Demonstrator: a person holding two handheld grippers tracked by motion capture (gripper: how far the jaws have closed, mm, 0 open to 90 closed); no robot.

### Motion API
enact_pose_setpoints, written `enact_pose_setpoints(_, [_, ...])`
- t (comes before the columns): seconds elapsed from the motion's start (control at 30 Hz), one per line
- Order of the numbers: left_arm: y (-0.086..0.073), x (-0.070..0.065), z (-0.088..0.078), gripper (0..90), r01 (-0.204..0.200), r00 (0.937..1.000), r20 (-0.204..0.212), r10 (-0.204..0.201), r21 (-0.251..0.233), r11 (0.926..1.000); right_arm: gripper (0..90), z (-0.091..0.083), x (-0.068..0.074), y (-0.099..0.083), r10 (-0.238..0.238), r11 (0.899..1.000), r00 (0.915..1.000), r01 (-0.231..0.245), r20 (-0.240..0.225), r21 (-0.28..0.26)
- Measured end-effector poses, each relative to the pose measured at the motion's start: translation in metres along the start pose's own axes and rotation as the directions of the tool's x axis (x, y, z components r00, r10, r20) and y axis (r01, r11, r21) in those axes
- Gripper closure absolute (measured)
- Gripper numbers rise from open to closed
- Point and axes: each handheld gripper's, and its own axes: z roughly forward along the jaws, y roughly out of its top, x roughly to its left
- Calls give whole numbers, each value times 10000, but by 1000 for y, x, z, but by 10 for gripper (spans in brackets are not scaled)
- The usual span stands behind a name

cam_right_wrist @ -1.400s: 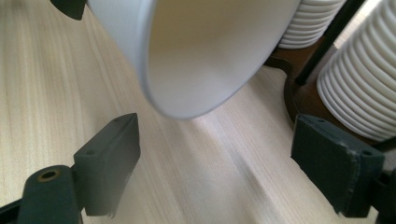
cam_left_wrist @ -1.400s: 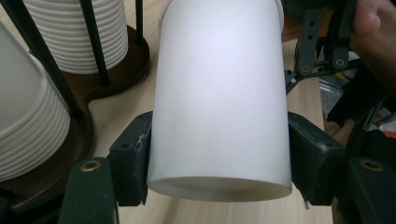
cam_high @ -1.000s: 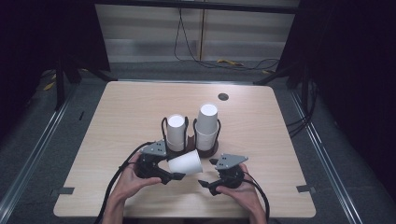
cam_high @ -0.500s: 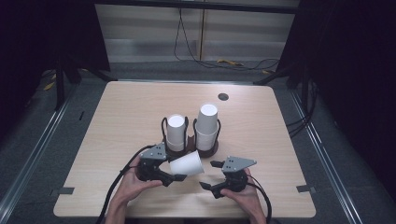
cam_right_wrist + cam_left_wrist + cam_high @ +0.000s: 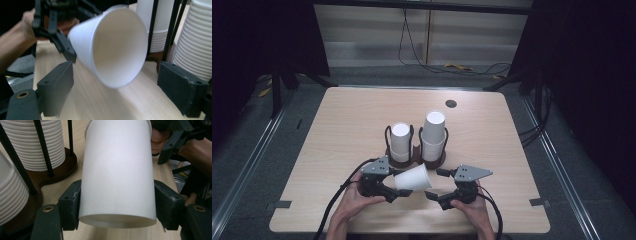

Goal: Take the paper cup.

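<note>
**A thin cup held sideways between two grippers**

The left gripper (image 5: pixel 393 192) is pinching a white paper cup (image 5: pixel 413 178) near its closed base, holding it on its side above the table's (image 5: pixel 337 130) near edge, just in front of the two cup stacks (image 5: pixel 433 134) in their dark wire holder (image 5: pixel 388 135). The cup's open mouth is pointing toward the right gripper (image 5: pixel 436 184), whose jaws are standing spread on either side of the rim without touching it. The cup is looking light and thin-walled — likely easy to crush or dent. A gentle hold low on the wall, near the stiffer base or the rolled rim, is probably safest — the smooth paper may be slipping otherwise.
</note>
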Motion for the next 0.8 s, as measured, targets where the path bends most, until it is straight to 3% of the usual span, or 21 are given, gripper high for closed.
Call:
enact_pose_setpoints(0.27, [-4,-2,4,325,-134,9998,127,136,-147,9998,136,5,-1,6,50,9999,9999,-52,-160,-137])
enact_pose_setpoints(0.5, [-2,-5,2,325,-242,9995,210,254,-532,9983,129,13,-4,17,-29,9996,9984,12,-573,-289])
enact_pose_setpoints(0.8, [-1,-6,3,326,-368,9987,324,384,-471,9982,124,20,-7,20,139,9995,9940,-168,-1083,-258])
